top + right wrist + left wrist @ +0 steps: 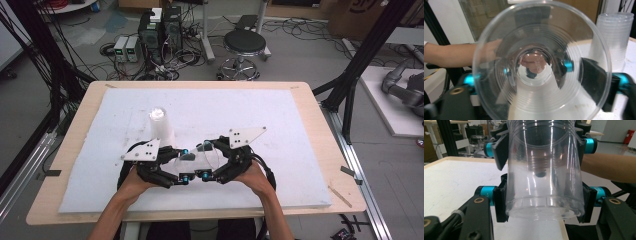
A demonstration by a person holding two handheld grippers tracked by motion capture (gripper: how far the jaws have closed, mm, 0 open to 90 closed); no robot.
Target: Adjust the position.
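Observation:
A clear plastic cup (196, 161) lies on its side in the air between my two grippers, just above the white mat (280, 115). My left gripper (185, 164) is shut on the cup's base end; in the left gripper view its jaws (544, 206) clamp the cup (544, 182) from both sides. My right gripper (204, 160) faces it and grips nearer the rim, where its pads (499, 152) lie against the wall. In the right gripper view I look straight into the cup's mouth (541, 37), with my right gripper (536, 82) around it.
A stack of clear cups (161, 125) stands upside down on the mat just behind the left gripper, also at the right edge of the right gripper view (615, 37). The wooden table edge (320, 115) borders the mat. A stool (244, 45) and cabling lie beyond.

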